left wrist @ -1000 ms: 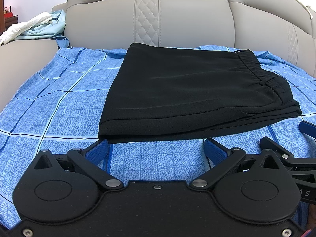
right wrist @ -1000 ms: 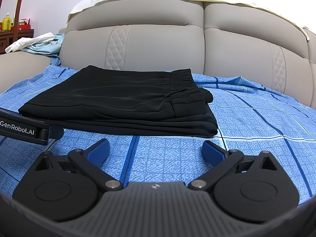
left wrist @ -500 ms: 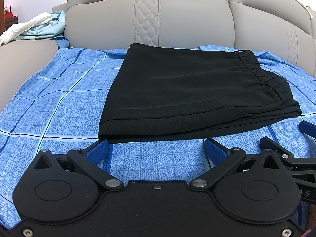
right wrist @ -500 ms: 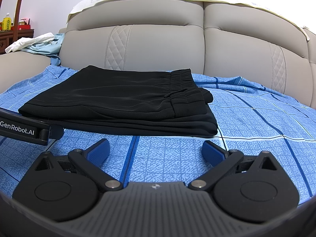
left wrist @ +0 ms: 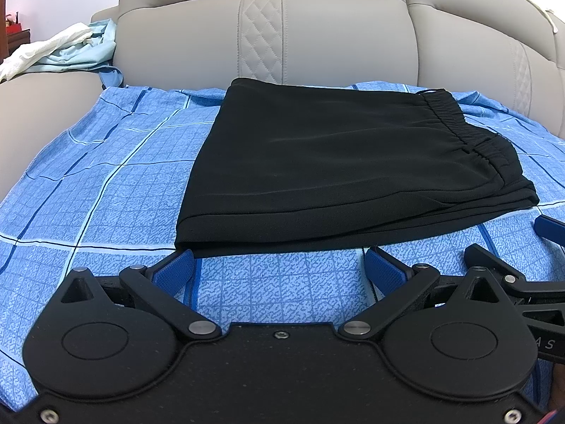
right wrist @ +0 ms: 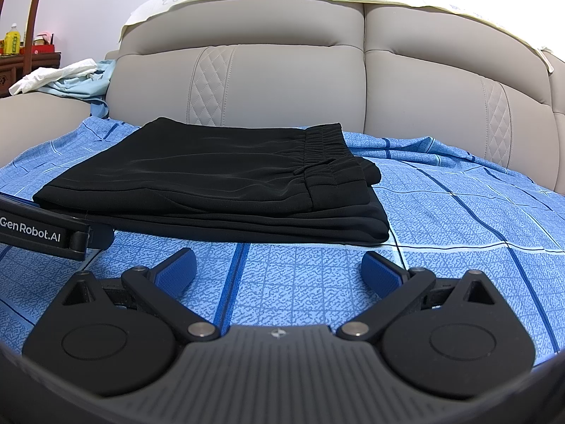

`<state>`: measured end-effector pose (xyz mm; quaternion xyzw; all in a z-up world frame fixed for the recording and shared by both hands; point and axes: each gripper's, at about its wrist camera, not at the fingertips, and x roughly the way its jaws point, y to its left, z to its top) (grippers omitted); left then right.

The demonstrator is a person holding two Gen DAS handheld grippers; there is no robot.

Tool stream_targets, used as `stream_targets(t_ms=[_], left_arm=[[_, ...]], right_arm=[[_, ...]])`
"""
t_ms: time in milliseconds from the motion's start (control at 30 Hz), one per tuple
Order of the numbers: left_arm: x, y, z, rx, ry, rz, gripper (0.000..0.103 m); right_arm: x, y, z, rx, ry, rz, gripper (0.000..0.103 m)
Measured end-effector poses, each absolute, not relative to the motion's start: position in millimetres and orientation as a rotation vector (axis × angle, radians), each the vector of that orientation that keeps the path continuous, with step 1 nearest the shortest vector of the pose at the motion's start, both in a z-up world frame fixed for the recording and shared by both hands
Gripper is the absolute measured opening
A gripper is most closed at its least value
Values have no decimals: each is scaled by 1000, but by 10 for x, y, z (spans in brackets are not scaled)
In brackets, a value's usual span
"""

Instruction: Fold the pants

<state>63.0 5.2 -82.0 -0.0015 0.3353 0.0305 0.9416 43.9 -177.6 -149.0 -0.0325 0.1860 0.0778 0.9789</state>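
Black pants [left wrist: 335, 166] lie folded in a flat stack on a blue checked sheet [left wrist: 106, 183], elastic waistband at the right. They also show in the right wrist view [right wrist: 219, 190]. My left gripper [left wrist: 279, 268] is open and empty, just in front of the stack's near edge, its left pad close to the near left corner. My right gripper [right wrist: 279, 270] is open and empty, a little in front of the stack's near right part. The right gripper's fingers show at the right edge of the left wrist view [left wrist: 494, 265]. The left gripper's body shows at the left of the right wrist view [right wrist: 46, 235].
The sheet covers the seat of a beige leather sofa [right wrist: 282, 81]. White and pale blue clothes [left wrist: 67, 49] lie heaped on the left armrest. A wooden cabinet [right wrist: 21, 67] with a bottle stands far left.
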Motion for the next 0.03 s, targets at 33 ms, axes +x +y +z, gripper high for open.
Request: stream_targets(t_ms=[33], left_arm=[[630, 53, -820, -3, 684, 62, 103]], right_arm=[[441, -1777, -1490, -66, 375, 157, 103]])
